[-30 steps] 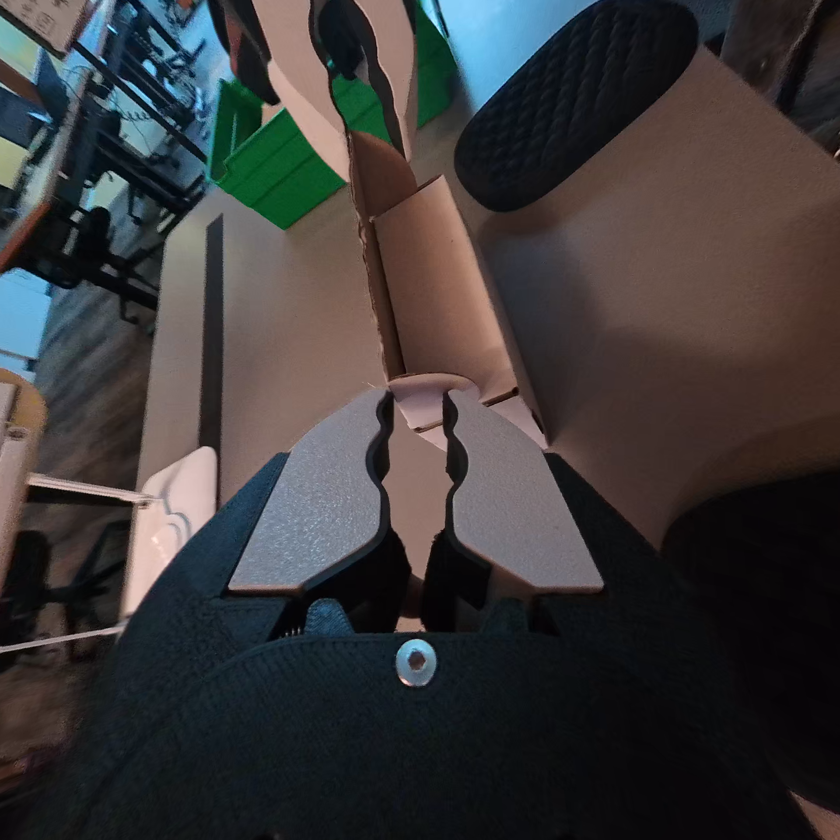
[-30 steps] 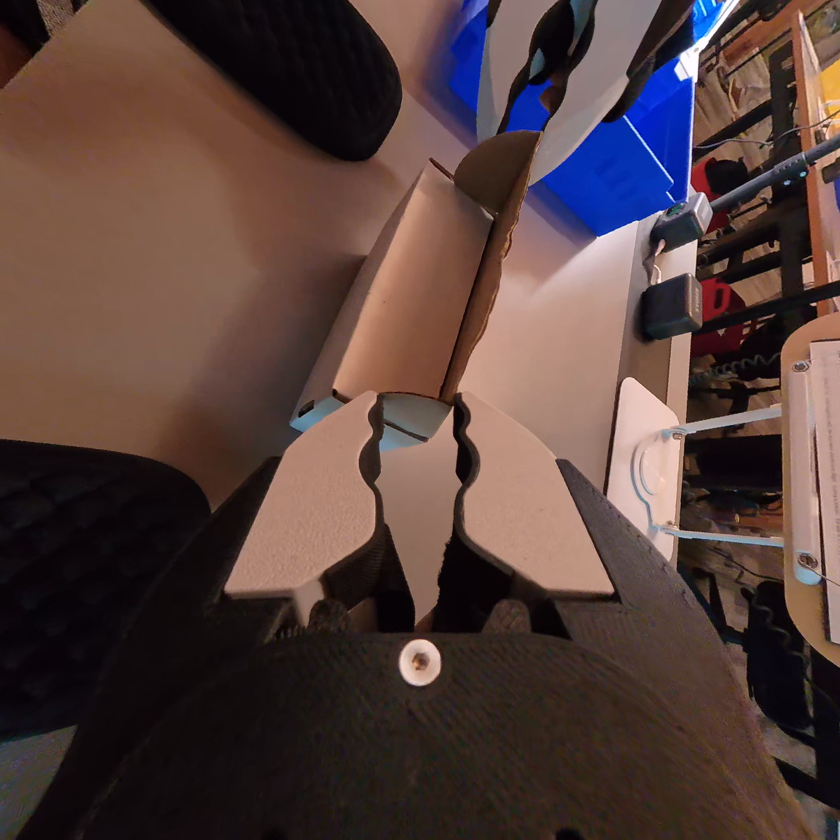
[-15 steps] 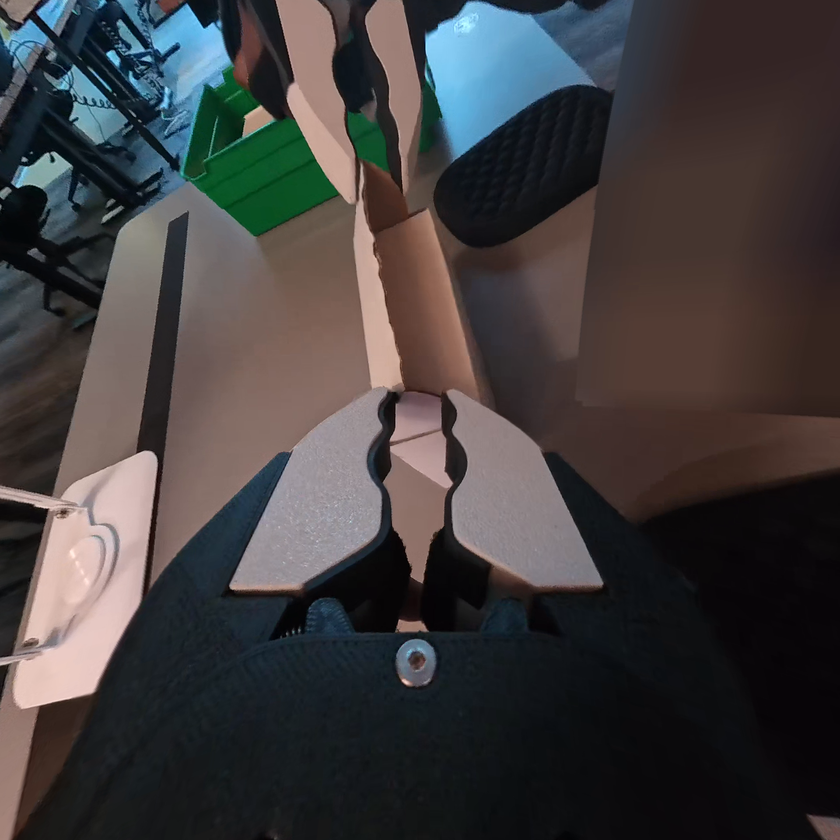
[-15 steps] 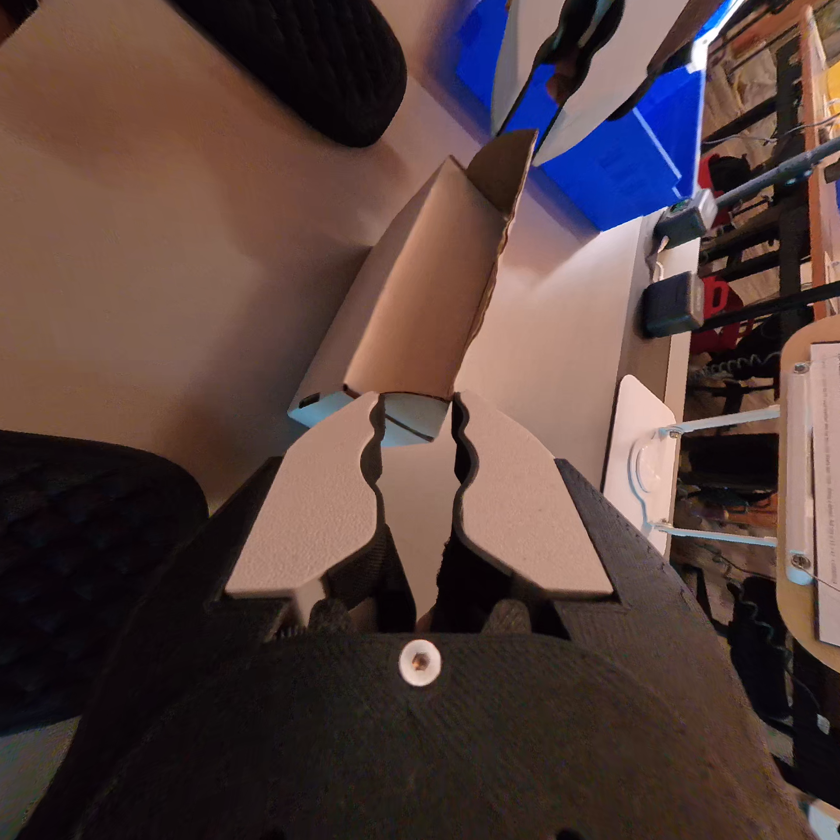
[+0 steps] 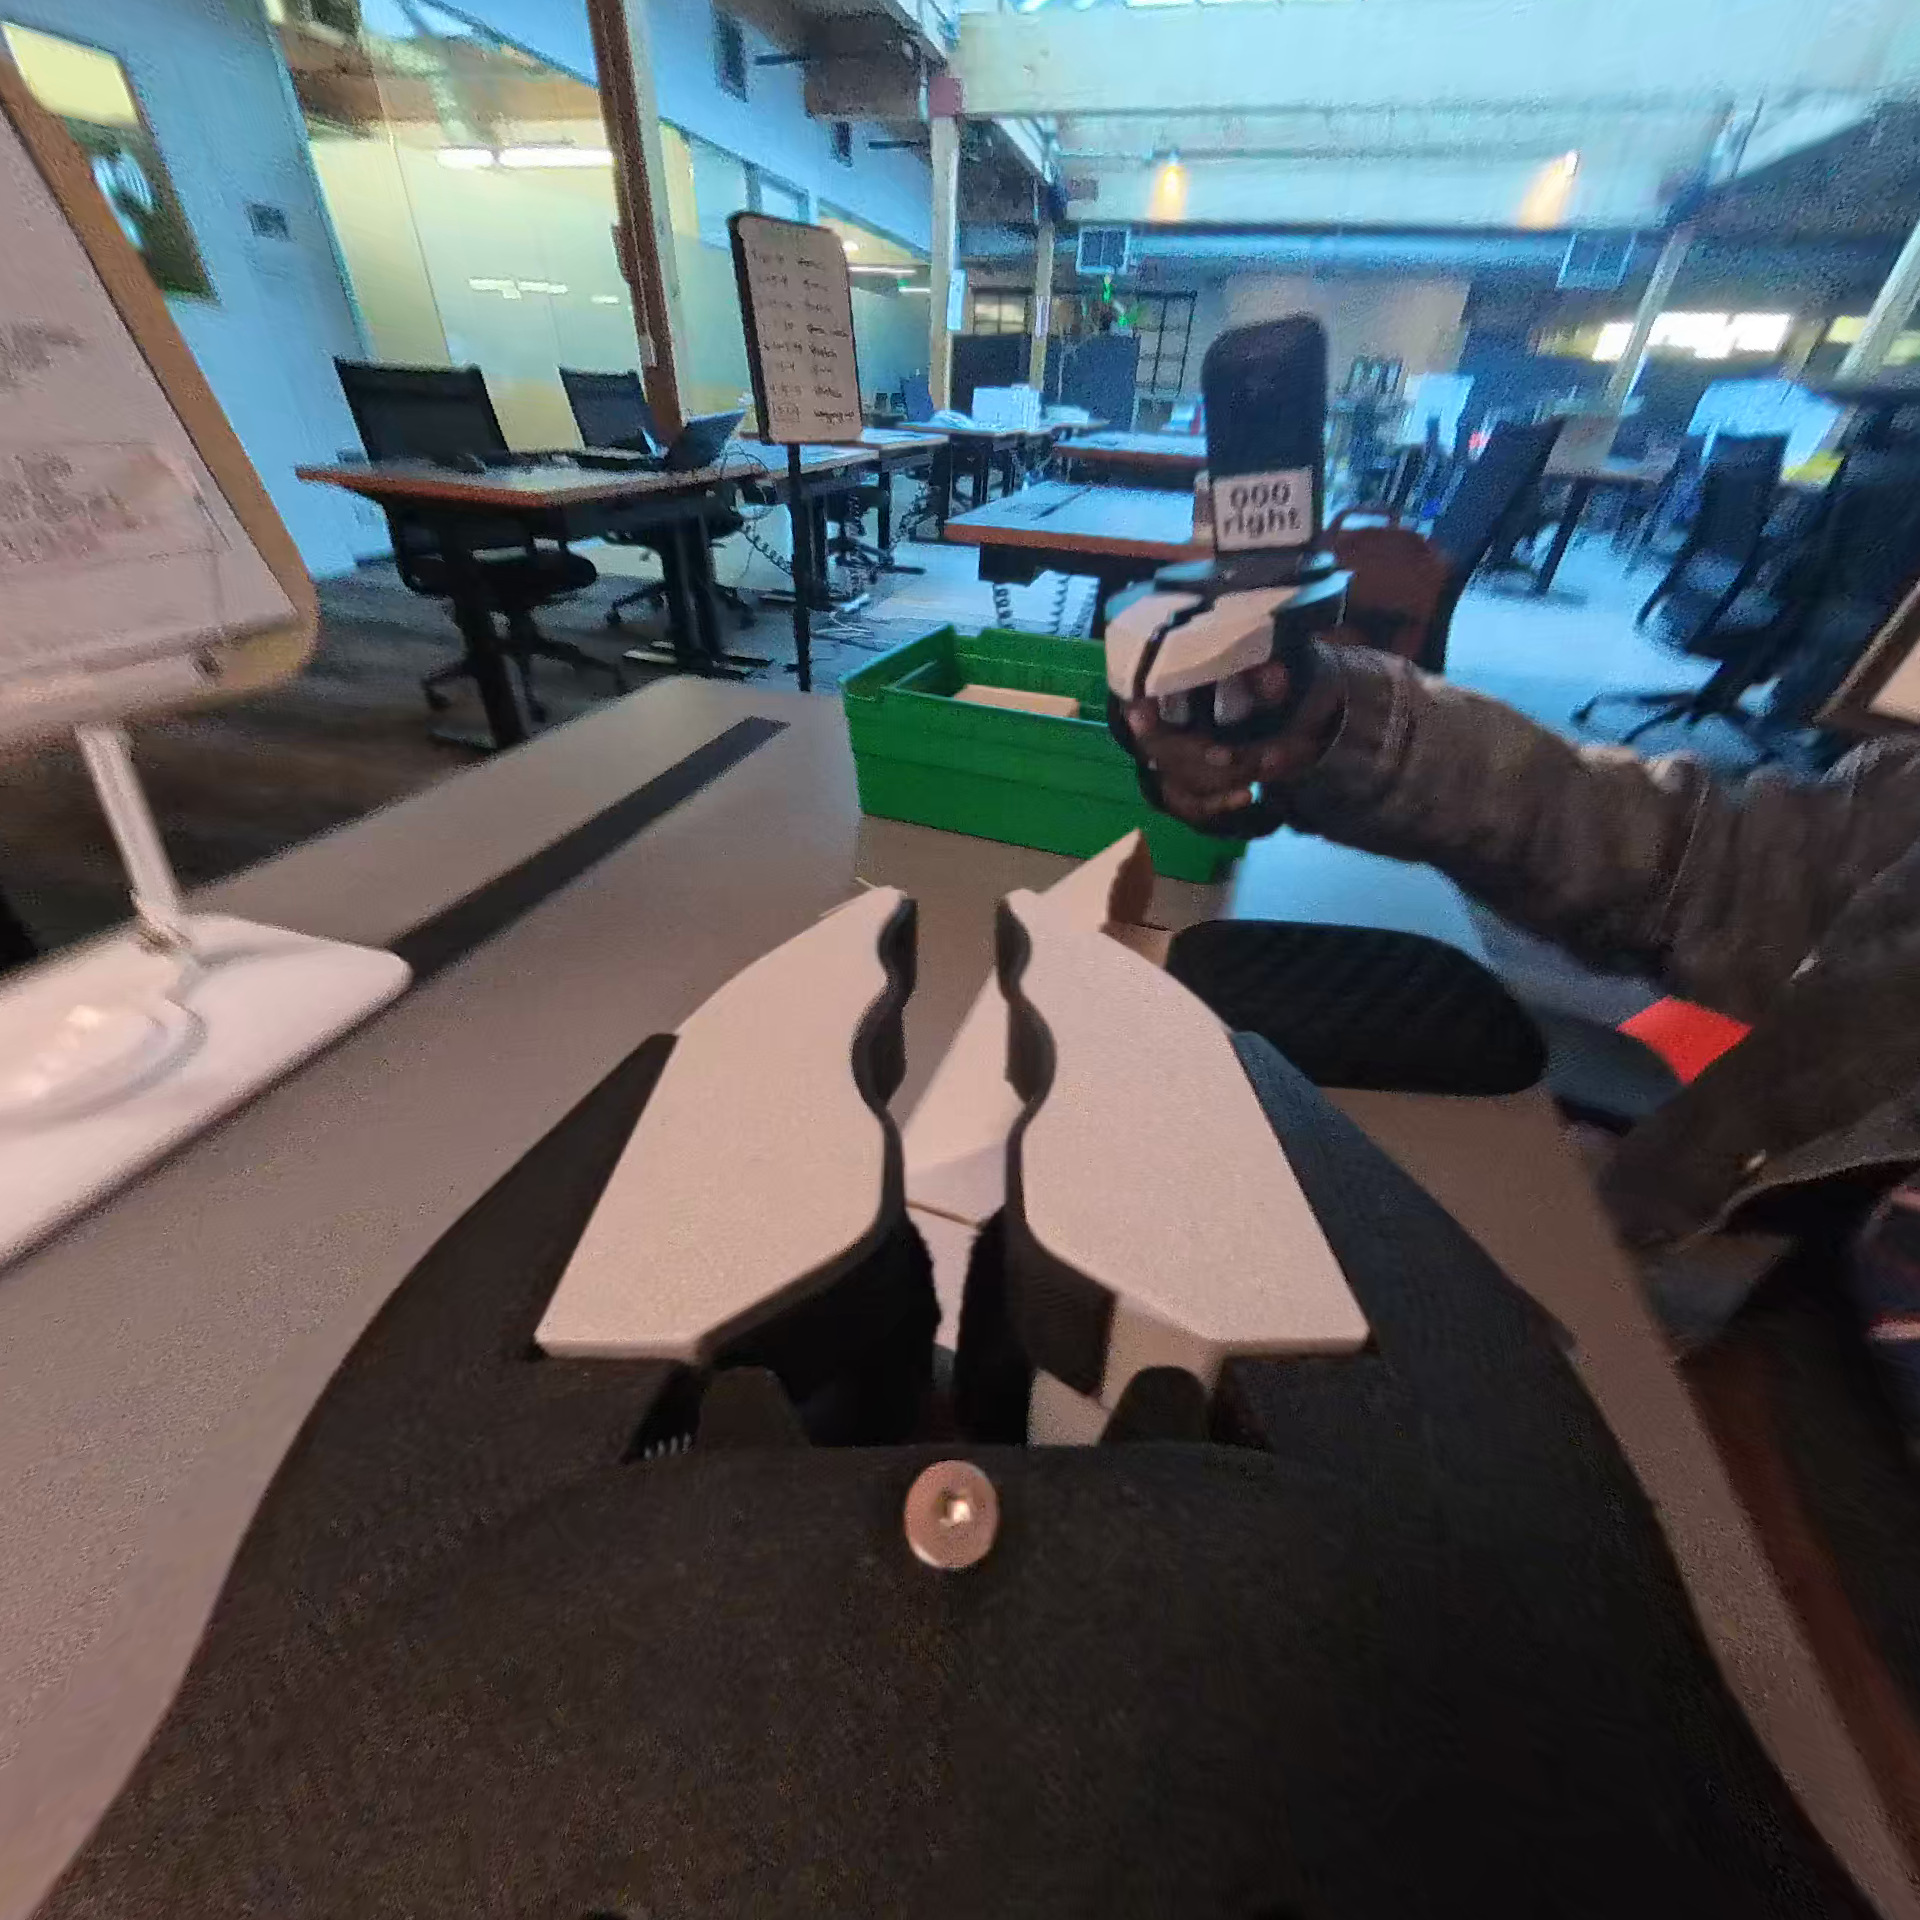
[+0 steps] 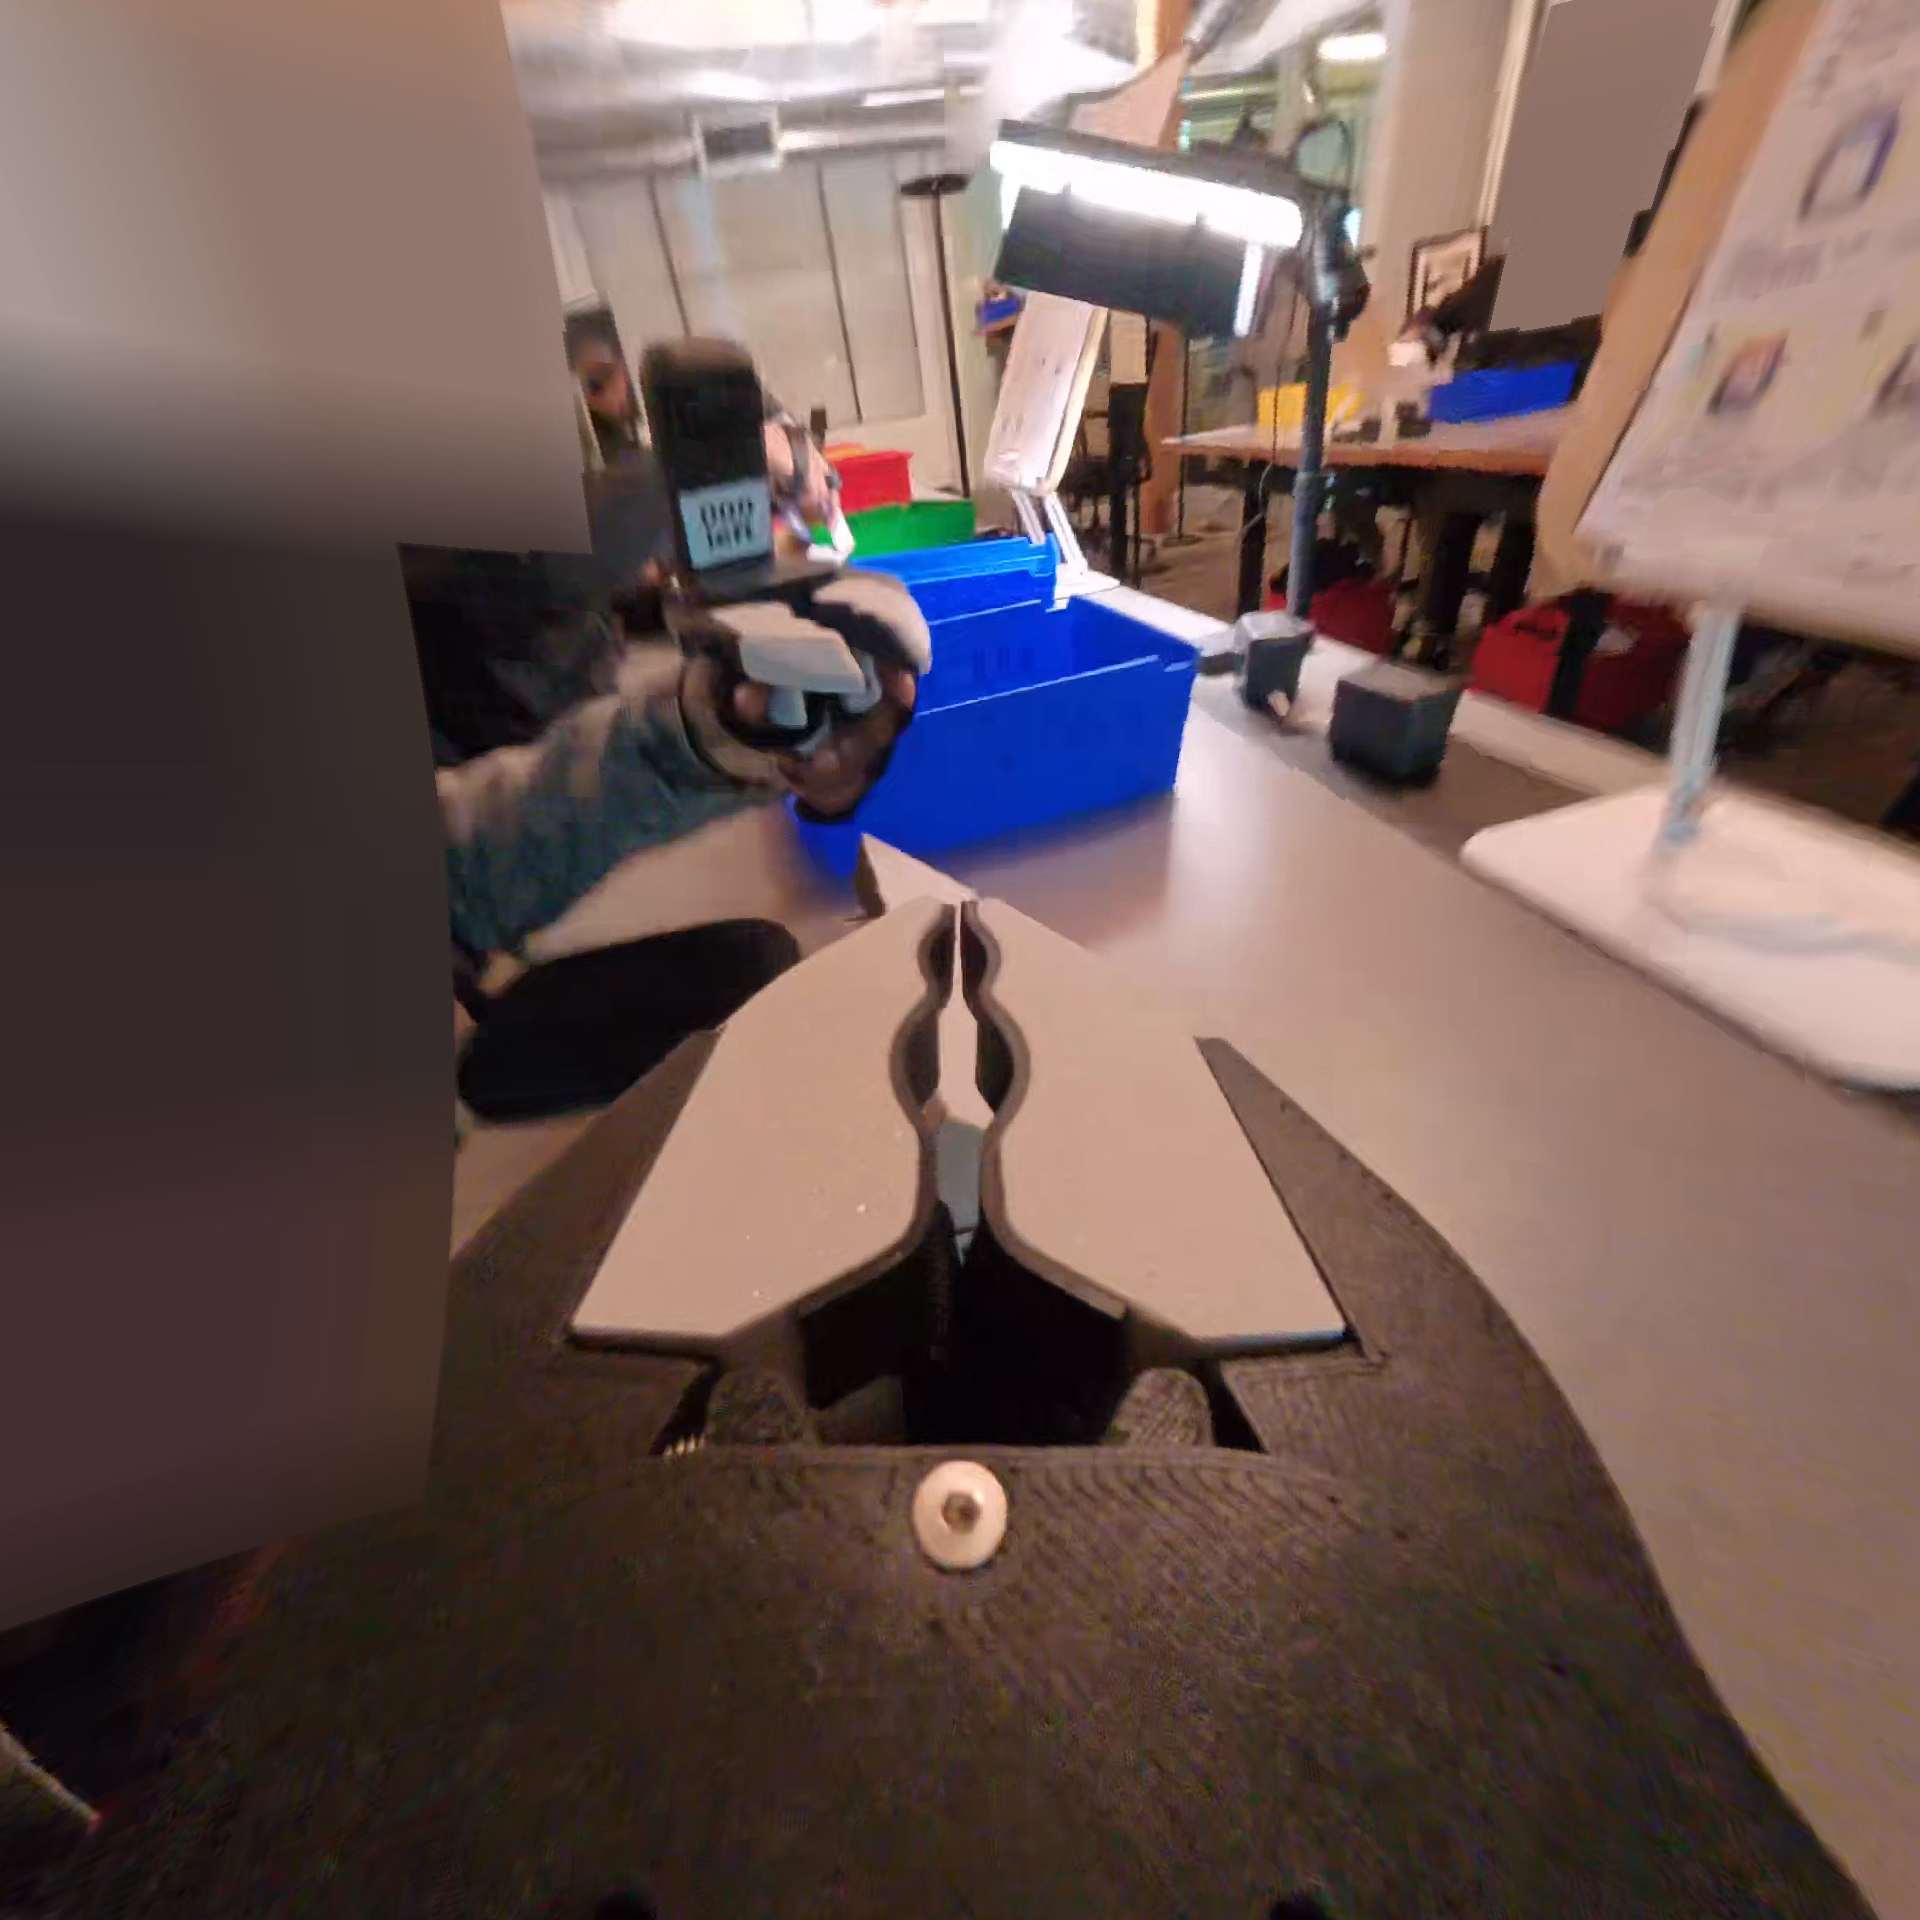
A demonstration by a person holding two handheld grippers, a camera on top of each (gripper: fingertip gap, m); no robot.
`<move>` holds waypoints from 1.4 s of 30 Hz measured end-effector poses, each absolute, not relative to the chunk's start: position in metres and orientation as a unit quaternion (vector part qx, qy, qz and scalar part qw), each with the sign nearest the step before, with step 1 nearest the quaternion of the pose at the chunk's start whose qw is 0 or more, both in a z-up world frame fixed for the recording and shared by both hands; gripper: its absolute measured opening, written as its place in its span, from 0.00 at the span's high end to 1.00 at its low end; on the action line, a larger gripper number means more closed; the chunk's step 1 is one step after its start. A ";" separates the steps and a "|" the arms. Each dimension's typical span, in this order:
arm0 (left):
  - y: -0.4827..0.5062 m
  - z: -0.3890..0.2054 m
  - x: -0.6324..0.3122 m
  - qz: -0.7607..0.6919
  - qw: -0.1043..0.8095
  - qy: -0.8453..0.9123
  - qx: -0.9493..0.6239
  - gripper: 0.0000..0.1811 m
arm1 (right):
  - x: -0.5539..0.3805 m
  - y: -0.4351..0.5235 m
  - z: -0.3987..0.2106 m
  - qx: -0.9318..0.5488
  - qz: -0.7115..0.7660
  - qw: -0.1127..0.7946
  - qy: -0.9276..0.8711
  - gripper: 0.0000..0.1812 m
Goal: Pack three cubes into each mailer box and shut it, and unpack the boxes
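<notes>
**Desk:** Stock of the table, left to right, please.

**Operator:** From my left camera:
- white stand base (image 5: pixel 156 1029), far left
- left tongs (image 5: pixel 954 920), gap narrow, with a pale strip of the mailer box (image 5: pixel 940 1143) lying in it. I judge it gripped.
- green bin (image 5: pixel 987 769) behind, with one pale flat item inside
- right tongs, raised in a hand (image 5: pixel 1216 748) above the box's far corner
- black pad (image 5: pixel 1351 1008)

**Desk:** And the right camera?

**Operator:**
- a second black pad (image 6: pixel 623 997)
- right tongs (image 6: pixel 957 914), tips all but meeting (I cannot tell whether any card is pinched between them)
- blue bin (image 6: pixel 1039 717), contents hidden
- another stand base (image 6: pixel 1714 914)

**Desk:** Cubes?

**Operator:** None in view. The box is seen edge-on, so I cannot tell whether it is packed or empty, shut or open. My estimate is that we are mid-handling one box. How many boxes are done cannot be counted from here.
</notes>
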State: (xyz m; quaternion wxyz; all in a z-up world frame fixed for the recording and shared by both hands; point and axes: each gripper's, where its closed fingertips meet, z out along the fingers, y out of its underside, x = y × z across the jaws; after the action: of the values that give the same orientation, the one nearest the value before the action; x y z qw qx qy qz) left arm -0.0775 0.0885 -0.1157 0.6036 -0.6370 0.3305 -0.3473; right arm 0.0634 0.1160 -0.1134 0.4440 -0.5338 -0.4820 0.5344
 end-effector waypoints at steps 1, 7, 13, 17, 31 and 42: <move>0.087 -0.124 -0.075 -0.363 0.594 0.315 -0.645 0.95 | 0.063 0.113 -0.123 -0.557 0.551 0.417 -0.461 1.00; 0.085 -0.158 -0.069 -0.380 0.564 0.313 -0.663 0.98 | 0.061 0.120 -0.154 -0.606 0.563 0.383 -0.410 1.00; 0.077 -0.170 -0.065 -0.354 0.552 0.369 -0.658 1.00 | 0.057 0.113 -0.168 -0.597 0.523 0.397 -0.460 1.00; 0.073 -0.191 -0.062 -0.323 0.533 0.405 -0.669 1.00 | 0.056 0.110 -0.190 -0.596 0.474 0.409 -0.503 1.00; 0.072 -0.200 -0.063 -0.330 0.530 0.401 -0.671 1.00 | 0.056 0.108 -0.198 -0.519 0.414 0.507 -0.549 1.00; 0.068 -0.187 -0.064 -0.306 0.525 0.424 -0.671 0.56 | 0.059 0.110 -0.179 -0.547 0.386 0.477 -0.569 0.57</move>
State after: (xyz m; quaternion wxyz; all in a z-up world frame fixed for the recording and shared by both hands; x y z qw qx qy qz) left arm -0.0638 0.0677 -0.1873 0.5248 -0.6714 0.4244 -0.3061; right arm 0.0586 0.1096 -0.1795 0.4770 -0.5475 -0.5691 0.3858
